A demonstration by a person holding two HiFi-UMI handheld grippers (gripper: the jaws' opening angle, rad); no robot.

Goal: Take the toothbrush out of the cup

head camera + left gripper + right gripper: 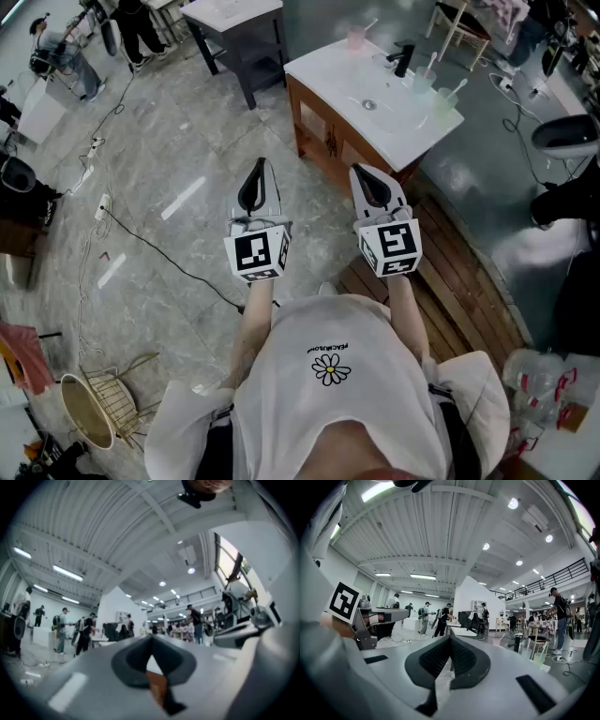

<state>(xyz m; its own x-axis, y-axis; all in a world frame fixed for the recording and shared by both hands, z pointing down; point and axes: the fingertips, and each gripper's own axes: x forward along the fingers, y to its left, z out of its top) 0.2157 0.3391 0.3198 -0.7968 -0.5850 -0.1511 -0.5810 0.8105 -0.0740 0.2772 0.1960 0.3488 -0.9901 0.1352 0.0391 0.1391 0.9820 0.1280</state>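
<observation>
While both hand-held grippers [260,163] [355,170] are closed, 3 cups [356,38] [424,81] [445,101], each seemingly holding toothbrush [457,88]

Pink cup [356,37]: translucent, upright, far left corner of the vanity top [323,67].
Far green cup [424,82]: translucent, upright, right side.
Near green cup [444,104]: upright, just beside it.
Toothbrushes [456,88]: one leaning in each cup.

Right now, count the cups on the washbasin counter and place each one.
3. Pink cup left of the faucet; pale green cup right of the faucet; second green cup just below-right of it in the head view. None looks hidden.
</observation>
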